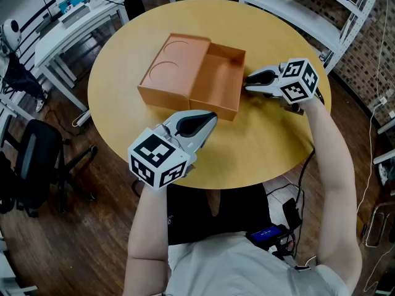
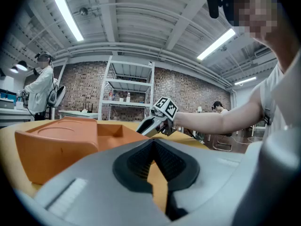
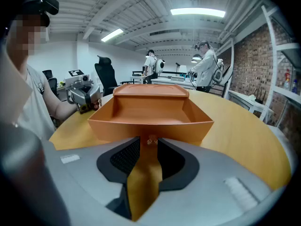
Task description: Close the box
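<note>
With your left tool [image 1: 212,118] and right tool [image 1: 248,81] open and empty, push the open end of the orange box [image 1: 179,66], which looks light and stiff.

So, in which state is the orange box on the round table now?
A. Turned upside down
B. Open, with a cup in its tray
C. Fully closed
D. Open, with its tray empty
D: the orange box has its tray uncovered, and both the head view and the right gripper view show only the tray's bare floor inside.
</note>
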`<act>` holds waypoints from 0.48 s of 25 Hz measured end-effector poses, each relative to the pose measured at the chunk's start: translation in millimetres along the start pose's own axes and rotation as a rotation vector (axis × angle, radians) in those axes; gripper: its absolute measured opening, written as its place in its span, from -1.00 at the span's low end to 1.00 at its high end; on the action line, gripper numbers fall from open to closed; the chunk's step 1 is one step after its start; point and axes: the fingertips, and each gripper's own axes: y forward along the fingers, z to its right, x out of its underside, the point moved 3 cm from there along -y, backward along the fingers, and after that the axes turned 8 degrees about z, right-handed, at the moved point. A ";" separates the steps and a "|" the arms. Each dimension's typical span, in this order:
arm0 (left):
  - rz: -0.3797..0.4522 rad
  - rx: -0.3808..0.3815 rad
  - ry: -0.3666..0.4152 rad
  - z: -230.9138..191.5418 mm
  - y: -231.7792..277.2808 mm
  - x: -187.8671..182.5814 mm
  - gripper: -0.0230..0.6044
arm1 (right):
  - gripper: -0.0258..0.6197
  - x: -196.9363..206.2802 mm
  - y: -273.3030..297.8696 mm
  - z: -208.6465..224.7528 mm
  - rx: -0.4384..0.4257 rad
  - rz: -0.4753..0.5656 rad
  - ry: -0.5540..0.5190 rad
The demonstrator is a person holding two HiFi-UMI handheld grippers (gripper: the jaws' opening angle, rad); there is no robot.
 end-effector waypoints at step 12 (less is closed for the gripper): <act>-0.002 0.005 0.006 -3.0 -1.7 1.2 -0.92 | -0.68 -4.9 15.8 6.6 0.018 -0.031 -0.018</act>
